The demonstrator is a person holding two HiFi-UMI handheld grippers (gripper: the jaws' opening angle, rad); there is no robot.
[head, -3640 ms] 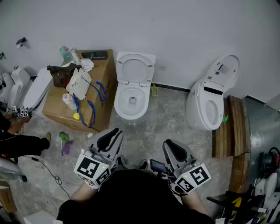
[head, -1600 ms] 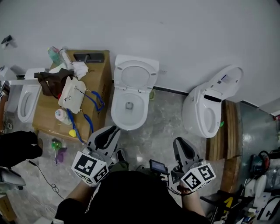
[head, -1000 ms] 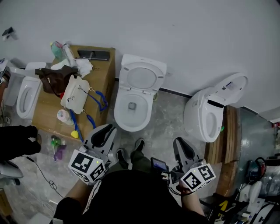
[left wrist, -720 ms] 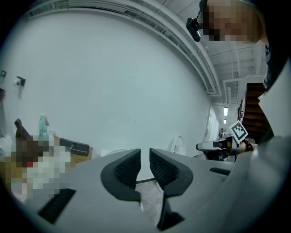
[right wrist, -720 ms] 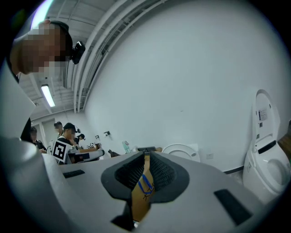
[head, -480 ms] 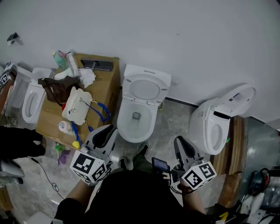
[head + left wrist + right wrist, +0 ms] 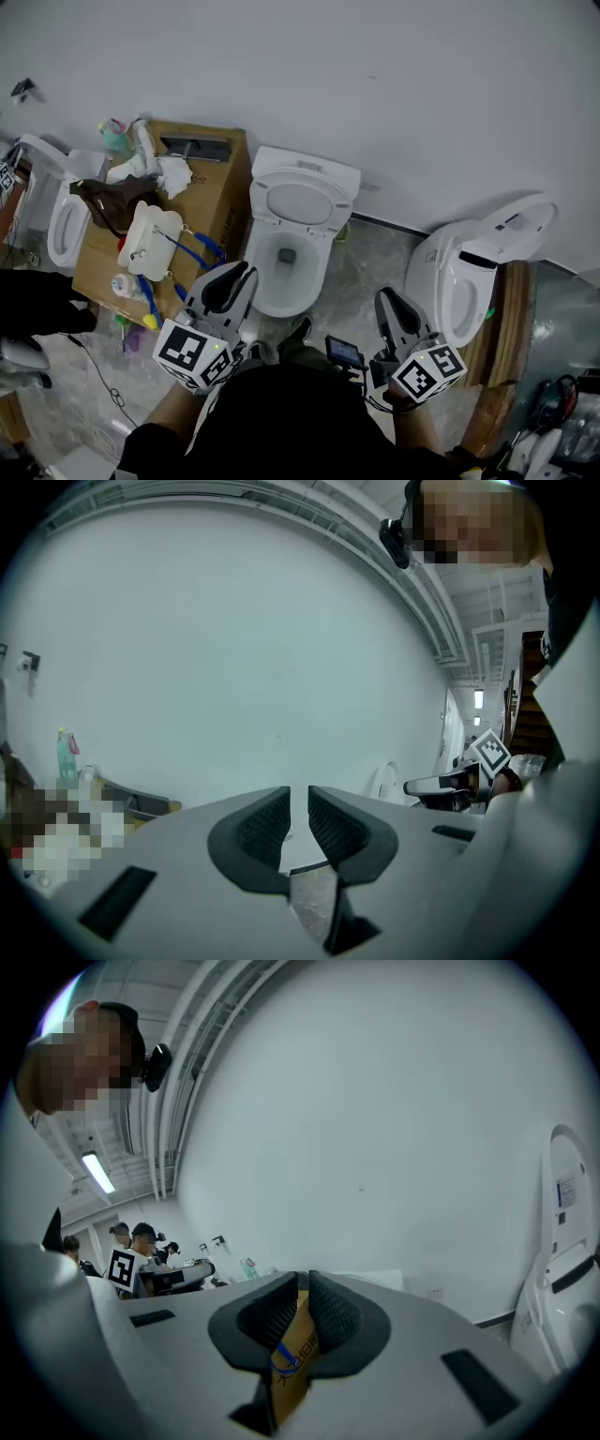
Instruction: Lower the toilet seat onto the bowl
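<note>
Wall (image 7: 422,112): the backdrop ahead; the toilet (image 7: 309,167) is set against it, seen from above in the head view.
Cardboard box (image 7: 214,202): stood just beside the toilet on its left, cluttered on top.
Second toilet (image 7: 459,281): placed well apart to the right; not judged to be the target.
Bowl (image 7: 322,264): left uncovered, its long axis running from the wall toward the person.
Toilet seat (image 7: 269,202): raised, leaned back toward the wall above the bowl, hinged at the bowl's rear edge; not yet lowered.
Left gripper (image 7: 234,281) (image 7: 298,810): jaws held a narrow gap apart, nothing between them; placed just beside the bowl's front-left rim.
Right gripper (image 7: 392,309) (image 7: 300,1309): jaws drawn almost together, nothing gripped; only a sliver of brown card with blue print is seen through the slit. It is held between the two toilets.
Bearing: the seat lies ahead of both grippers, beyond the open bowl, slightly right of the left one.
Nearer hand: the left is judged the closer; the seat's free top edge would be reached over the bowl and tipped forward.
</note>
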